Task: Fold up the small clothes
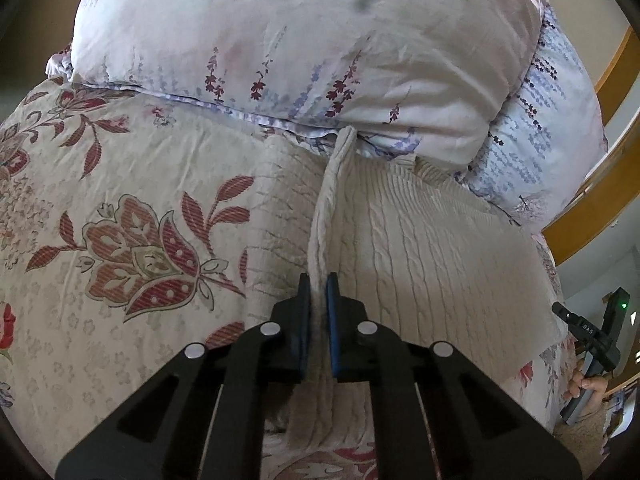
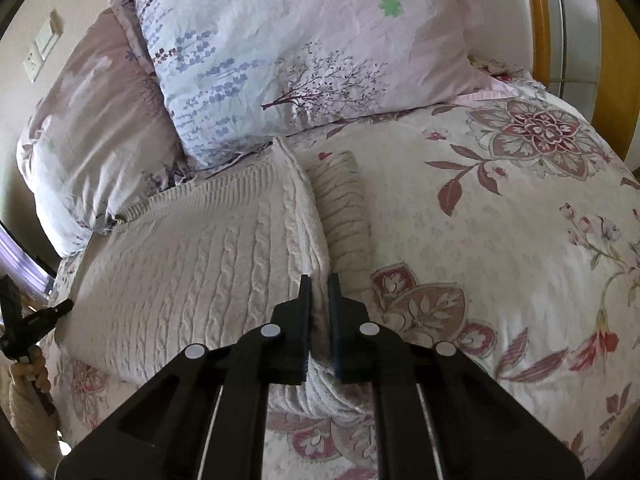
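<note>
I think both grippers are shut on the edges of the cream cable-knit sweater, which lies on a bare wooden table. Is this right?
Not quite. The left gripper and the right gripper are each shut on an edge of the sweater, but it lies on a flowered bedspread in front of pillows, not on a bare wooden table. Both wrist views show this.

floral bedspread (image 2: pixel 500 240), stacked pillows (image 2: pixel 280 60), wooden headboard (image 1: pixel 600 200), daylight.

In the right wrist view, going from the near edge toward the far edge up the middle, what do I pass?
Right gripper, shut on the cream cable-knit sweater → the sweater's ribbed sleeve → floral bedspread → tree-print pillow → wooden bed frame.
</note>
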